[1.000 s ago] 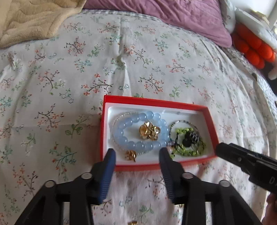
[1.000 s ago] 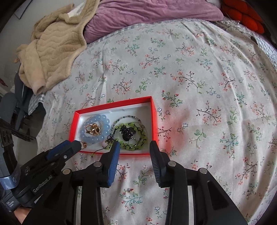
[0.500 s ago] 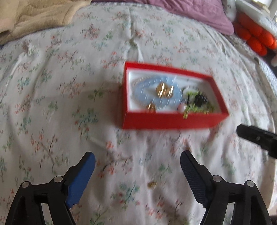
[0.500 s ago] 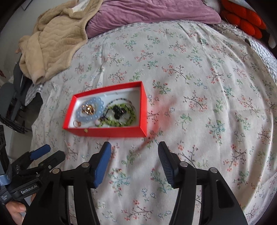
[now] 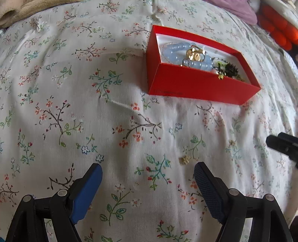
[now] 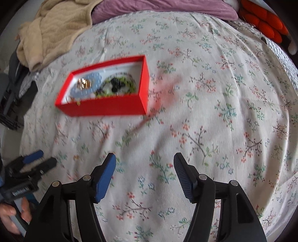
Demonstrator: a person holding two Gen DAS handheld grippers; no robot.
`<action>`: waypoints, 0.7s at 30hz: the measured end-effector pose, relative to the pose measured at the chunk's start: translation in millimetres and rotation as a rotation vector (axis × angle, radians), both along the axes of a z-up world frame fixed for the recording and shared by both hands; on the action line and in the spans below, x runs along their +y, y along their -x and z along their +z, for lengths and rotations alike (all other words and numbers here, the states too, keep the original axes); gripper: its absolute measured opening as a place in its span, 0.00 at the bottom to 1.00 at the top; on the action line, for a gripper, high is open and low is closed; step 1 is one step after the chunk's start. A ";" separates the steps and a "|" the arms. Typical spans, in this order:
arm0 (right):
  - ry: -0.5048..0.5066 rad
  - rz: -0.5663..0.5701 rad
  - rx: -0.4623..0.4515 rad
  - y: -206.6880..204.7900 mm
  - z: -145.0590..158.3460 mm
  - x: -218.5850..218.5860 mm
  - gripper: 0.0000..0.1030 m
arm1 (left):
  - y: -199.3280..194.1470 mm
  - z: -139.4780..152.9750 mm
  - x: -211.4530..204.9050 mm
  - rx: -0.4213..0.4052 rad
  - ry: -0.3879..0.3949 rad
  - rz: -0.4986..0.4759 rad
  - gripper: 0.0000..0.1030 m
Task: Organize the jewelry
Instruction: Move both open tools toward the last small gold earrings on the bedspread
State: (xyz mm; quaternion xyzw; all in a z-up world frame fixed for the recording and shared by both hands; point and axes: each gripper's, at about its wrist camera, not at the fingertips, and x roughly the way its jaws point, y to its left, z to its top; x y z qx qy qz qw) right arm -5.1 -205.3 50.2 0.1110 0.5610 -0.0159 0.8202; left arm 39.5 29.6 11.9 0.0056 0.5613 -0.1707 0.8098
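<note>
The red box [image 5: 195,87] rests on the floral bedspread [image 5: 74,111] and serves as the reference landmark. Inside the box lie a pale blue bead bracelet [image 5: 178,49], a gold piece [image 5: 195,54] on top of that bracelet, and a green-and-black beaded piece [image 5: 228,69] at the box's right end; a small gold item [image 5: 221,76] sits at the near wall. Two small gold pieces lie loose on the bedspread, outside the box and nearer the camera than it: one gold earring [image 5: 184,159] and a second gold bit [image 5: 232,142] to its right (detail too small to identify further). The left tongs [image 5: 148,183] stand spread wide and hold nothing; they are well apart from the box, on its near side, and the gold earring lies just ahead of the right-hand finger, not touching it. In the right wrist view the right tongs [image 6: 144,174] are likewise spread wide and empty, near side of the box [image 6: 104,108] and offset to its right; the box contents are blurred there. The left tongs [image 6: 37,161] appear at that view's left edge, below the box. A beige blanket [image 6: 55,28] and a purple pillow [image 6: 167,9] lie beyond the box.
</note>
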 end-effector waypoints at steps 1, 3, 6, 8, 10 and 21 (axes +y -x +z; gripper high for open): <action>0.009 0.008 0.005 1.2 -2.4 1.7 0.65 | 2.2 -0.4 -0.5 -0.008 0.005 -0.008 0.82; 0.036 0.031 0.016 5.6 -9.1 5.9 0.65 | 9.3 -0.8 -4.6 -0.043 0.021 -0.044 0.81; 0.074 0.073 0.009 14.2 -20.1 13.6 0.66 | 20.9 -4.9 -12.5 -0.097 0.043 -0.119 0.72; 0.086 0.111 -0.007 19.9 -27.4 18.9 0.65 | 27.9 -10.1 -18.6 -0.129 0.046 -0.172 0.59; 0.109 0.148 -0.033 25.2 -34.2 23.9 0.66 | 35.0 -15.6 -23.8 -0.164 0.035 -0.214 0.55; 0.208 0.260 -0.154 44.2 -47.6 32.2 0.66 | 37.1 -26.0 -34.6 -0.246 0.025 -0.331 0.26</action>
